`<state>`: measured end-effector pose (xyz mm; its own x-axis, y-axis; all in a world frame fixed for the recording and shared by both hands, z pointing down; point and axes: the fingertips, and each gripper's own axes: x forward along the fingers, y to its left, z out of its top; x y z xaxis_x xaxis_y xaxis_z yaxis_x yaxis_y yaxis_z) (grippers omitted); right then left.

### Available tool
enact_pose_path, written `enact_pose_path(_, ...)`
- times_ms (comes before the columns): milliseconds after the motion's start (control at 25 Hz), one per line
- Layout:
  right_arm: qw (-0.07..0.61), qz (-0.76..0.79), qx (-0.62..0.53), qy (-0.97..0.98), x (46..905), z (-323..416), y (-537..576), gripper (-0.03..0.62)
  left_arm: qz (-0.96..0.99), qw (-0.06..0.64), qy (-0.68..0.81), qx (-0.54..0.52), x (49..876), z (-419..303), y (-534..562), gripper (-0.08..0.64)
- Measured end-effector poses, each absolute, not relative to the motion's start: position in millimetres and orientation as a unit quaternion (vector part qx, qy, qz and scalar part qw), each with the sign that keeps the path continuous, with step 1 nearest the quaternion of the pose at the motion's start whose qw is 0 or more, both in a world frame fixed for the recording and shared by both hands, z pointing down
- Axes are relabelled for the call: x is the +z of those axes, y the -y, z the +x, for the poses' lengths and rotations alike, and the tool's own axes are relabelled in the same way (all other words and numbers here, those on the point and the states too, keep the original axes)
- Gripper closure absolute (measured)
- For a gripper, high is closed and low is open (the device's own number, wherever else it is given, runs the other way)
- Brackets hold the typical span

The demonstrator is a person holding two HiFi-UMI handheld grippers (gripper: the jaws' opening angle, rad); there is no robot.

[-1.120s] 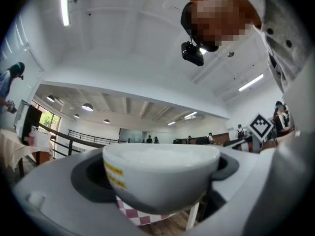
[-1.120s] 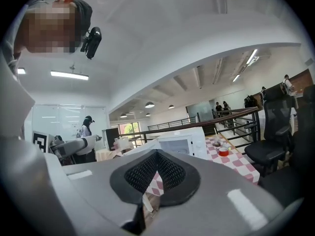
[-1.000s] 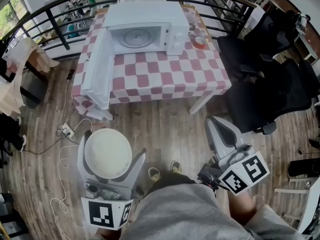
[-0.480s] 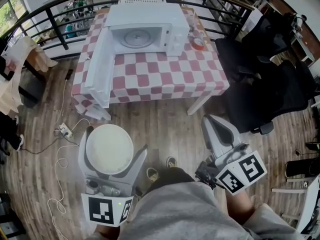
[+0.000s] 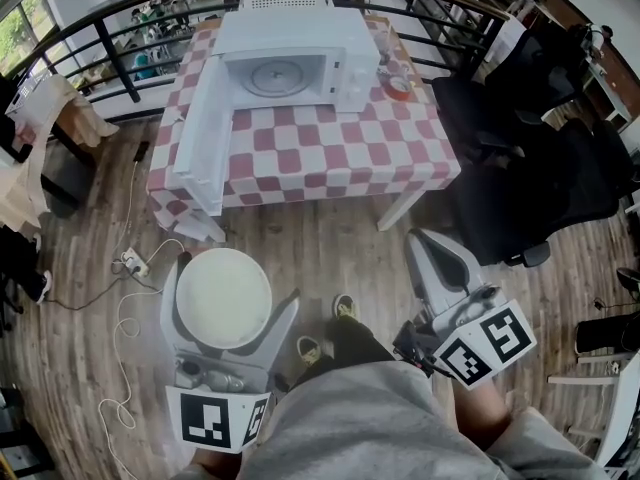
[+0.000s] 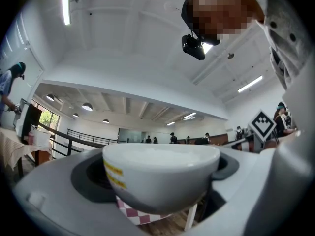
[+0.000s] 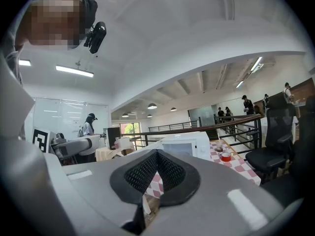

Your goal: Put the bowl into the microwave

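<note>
White bowl point(image 5: 223, 298) clamped between jaws of left gripper point(image 5: 228, 306), over wooden floor, well apart from open microwave point(image 5: 290, 58) on checked table point(image 5: 330, 153), right gripper point(image 5: 432, 253) jaws pressed together, empty.

I held both grippers low before my body, the left gripper point(image 5: 226, 303) clamped around the bowl point(image 6: 162, 173), the right gripper point(image 5: 432, 248) empty, jaws pressed together.
</note>
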<state>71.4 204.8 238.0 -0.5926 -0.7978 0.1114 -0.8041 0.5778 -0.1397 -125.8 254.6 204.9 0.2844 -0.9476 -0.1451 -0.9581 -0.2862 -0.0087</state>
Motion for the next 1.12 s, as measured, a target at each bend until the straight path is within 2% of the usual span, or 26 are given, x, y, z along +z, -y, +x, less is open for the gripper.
enact_pose_path(720, 0.014, 0.442, 0.079, 0.893, 239.9, 72.4, -201.0, 0.592, -0.801, 0.047, -0.594, 0.059, 207.0, -117.6, -251.3, 0.024)
enact_pose_path(1120, 0.012, 0.433, 0.082, 0.897, 247.0, 73.1, -151.3, 0.594, -0.797, 0.056, -0.598, 0.053, 205.5, -113.9, -205.6, 0.025)
